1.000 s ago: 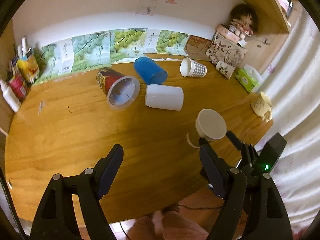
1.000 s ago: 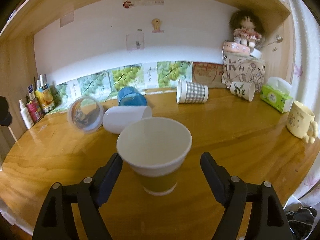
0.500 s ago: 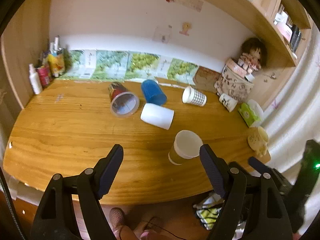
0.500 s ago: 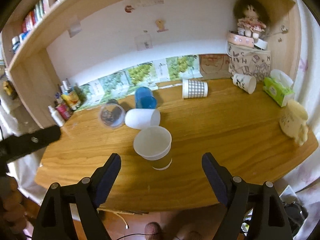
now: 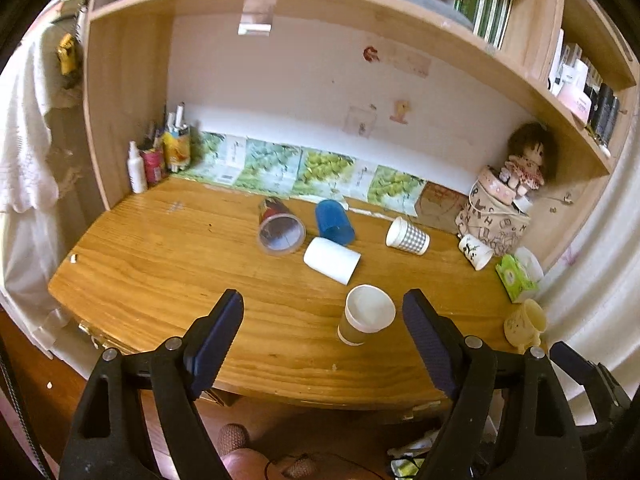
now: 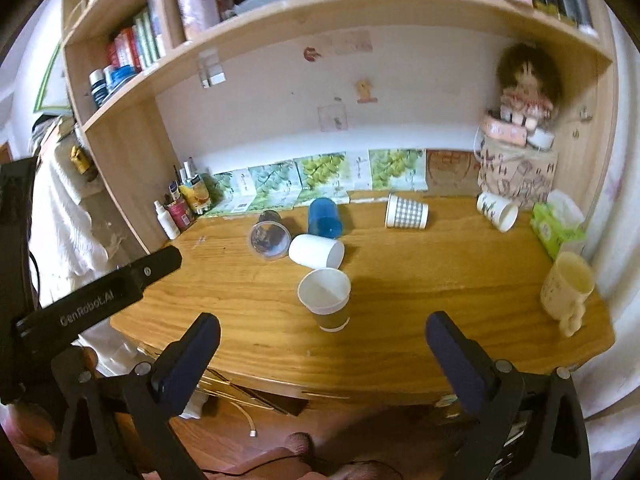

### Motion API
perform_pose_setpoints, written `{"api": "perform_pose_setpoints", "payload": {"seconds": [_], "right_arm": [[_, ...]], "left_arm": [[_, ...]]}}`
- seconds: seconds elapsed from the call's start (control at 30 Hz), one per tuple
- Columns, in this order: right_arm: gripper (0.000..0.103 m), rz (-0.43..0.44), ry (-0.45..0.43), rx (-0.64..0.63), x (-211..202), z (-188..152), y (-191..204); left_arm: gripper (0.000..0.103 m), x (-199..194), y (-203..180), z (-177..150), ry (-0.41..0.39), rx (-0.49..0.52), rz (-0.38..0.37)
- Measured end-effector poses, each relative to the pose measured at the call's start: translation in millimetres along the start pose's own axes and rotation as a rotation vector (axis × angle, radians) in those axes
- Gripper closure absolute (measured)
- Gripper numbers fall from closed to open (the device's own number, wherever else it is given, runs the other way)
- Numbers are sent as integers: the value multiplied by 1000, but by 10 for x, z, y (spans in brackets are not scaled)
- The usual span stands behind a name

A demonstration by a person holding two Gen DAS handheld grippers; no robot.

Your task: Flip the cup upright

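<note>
The paper cup (image 5: 366, 315) with the brown band stands upright on the wooden table (image 5: 160, 272). Its white mouth faces up, and nothing holds it.

The left gripper (image 5: 323, 340) is spread wide, with nothing between its dark pads. It hangs out past the front edge of the table, and the paper cup sits just beyond it. The right gripper (image 6: 322, 356) is spread wide too, and it holds nothing. It also hangs in front of the table, with the paper cup (image 6: 326, 298) a little way beyond it.

Just behind the paper cup, a white cup (image 5: 331, 260) lies on its side. Behind the white cup lies a blue cup (image 5: 334, 222), also on its side. Left of the blue cup, a clear cup (image 5: 280, 230) with a red print lies tipped over, its mouth facing the front. To the right of the blue cup lies a checked cup (image 5: 408, 236) on its side.

Far right of the paper cup, a yellow mug (image 6: 566, 288) stands upright near the table edge. A green tissue pack (image 6: 556, 228) sits behind the mug. A doll (image 6: 524, 88) sits on a box in the back right corner.
</note>
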State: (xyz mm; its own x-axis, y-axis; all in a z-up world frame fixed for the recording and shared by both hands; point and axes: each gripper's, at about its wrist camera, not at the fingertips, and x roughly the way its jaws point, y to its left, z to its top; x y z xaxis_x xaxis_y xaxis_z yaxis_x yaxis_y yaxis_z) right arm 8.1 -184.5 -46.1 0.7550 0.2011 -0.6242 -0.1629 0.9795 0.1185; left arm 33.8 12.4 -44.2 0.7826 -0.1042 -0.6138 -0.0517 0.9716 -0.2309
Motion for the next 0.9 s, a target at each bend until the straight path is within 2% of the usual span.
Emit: {"api": "perform_pose_setpoints", "payload": {"seconds": [0.13, 0.3, 0.57, 0.9], "right_arm": [[0, 11, -42, -5, -125, 11, -4], [0, 46, -61, 29, -163, 10, -61], [0, 27, -132, 29, -273, 33, -84], [0, 12, -185, 9, -325, 58, -89]], "left_arm": [[1, -157, -105, -27, -68, 29, 53], [1, -306, -153, -22, -143, 38, 98], [1, -479, -312, -38, -264, 115, 120], [1, -551, -344, 0, -305, 138, 114]]}}
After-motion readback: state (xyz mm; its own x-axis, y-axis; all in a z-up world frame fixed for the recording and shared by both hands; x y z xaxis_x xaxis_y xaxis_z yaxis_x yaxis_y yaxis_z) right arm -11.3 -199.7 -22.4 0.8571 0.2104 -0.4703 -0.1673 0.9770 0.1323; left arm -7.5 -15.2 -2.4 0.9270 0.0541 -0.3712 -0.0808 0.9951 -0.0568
